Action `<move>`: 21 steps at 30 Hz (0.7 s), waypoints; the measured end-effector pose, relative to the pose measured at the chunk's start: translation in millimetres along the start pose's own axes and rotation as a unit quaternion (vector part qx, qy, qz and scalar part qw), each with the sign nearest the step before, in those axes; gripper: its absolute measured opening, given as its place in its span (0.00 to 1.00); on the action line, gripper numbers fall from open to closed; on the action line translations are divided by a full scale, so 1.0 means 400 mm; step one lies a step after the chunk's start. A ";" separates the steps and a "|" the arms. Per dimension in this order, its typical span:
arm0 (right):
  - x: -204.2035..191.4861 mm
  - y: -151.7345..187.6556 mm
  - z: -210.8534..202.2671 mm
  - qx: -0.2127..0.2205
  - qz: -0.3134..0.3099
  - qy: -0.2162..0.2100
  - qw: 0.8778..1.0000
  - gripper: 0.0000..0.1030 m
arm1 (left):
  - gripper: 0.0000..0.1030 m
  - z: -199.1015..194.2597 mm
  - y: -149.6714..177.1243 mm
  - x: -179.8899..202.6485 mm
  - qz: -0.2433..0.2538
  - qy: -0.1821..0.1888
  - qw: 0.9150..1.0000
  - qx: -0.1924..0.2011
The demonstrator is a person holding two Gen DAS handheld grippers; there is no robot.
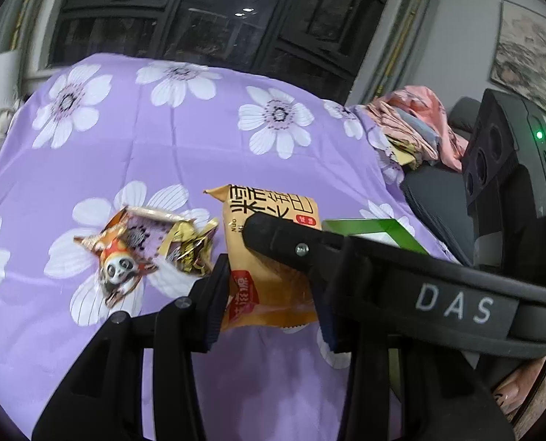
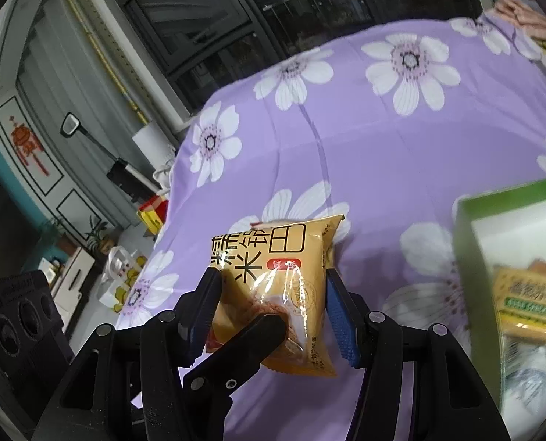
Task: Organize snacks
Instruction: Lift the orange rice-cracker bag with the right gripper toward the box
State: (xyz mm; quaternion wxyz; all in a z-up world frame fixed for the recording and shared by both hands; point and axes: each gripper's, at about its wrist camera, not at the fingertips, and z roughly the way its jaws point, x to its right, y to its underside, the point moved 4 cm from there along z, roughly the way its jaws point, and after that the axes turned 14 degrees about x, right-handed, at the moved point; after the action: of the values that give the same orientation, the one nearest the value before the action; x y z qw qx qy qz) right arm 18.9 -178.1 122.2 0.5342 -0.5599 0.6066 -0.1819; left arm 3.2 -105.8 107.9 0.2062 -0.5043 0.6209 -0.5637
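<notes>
Snacks are partly sorted, judging by the green box (image 2: 471, 242) at the right edge of the bed, whose white inside already holds several packets (image 2: 526, 297). Each gripper is clamped on an orange rice-cake packet: the left gripper (image 1: 273, 290) pinches one (image 1: 269, 257) by its lower half above the purple flowered sheet (image 1: 162, 139), and the right gripper (image 2: 269, 312) squeezes another (image 2: 273, 268) between its blue pads, lifted clear of the sheet and just left of the box. In the left wrist view the other gripper's finger crosses in front of the packet. Still loose on the sheet, toward the near left part of the bed, lie a panda-print wrapper (image 1: 120, 253) and a crumpled gold wrapper (image 1: 192, 248) touching it. What seems left is dropping both held packets into the box, then collecting those two.
</notes>
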 end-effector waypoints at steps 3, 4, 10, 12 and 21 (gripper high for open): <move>0.022 -0.013 -0.008 0.006 0.007 -0.001 1.000 0.57 | 0.40 0.011 -0.006 0.021 0.008 0.001 1.000 0.001; 0.030 -0.017 -0.012 0.008 0.010 -0.001 1.000 0.57 | 0.40 0.015 -0.007 0.028 0.008 0.002 1.000 0.000; 0.091 -0.043 -0.044 0.026 0.033 0.017 0.999 0.56 | 0.41 0.061 -0.011 0.091 0.029 0.018 0.999 -0.012; 0.113 -0.049 -0.058 0.030 0.037 0.029 0.998 0.55 | 0.41 0.077 -0.009 0.112 0.034 0.026 0.999 -0.017; 0.192 -0.079 -0.117 0.059 0.061 0.074 0.994 0.55 | 0.41 0.134 -0.005 0.208 0.059 0.061 0.996 -0.028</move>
State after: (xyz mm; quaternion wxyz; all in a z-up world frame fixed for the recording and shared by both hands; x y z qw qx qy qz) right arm 9.5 -272.7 130.8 0.5300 -0.4745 0.6656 -0.2256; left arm 14.5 -203.4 120.6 0.1874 -0.4368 0.6764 -0.5626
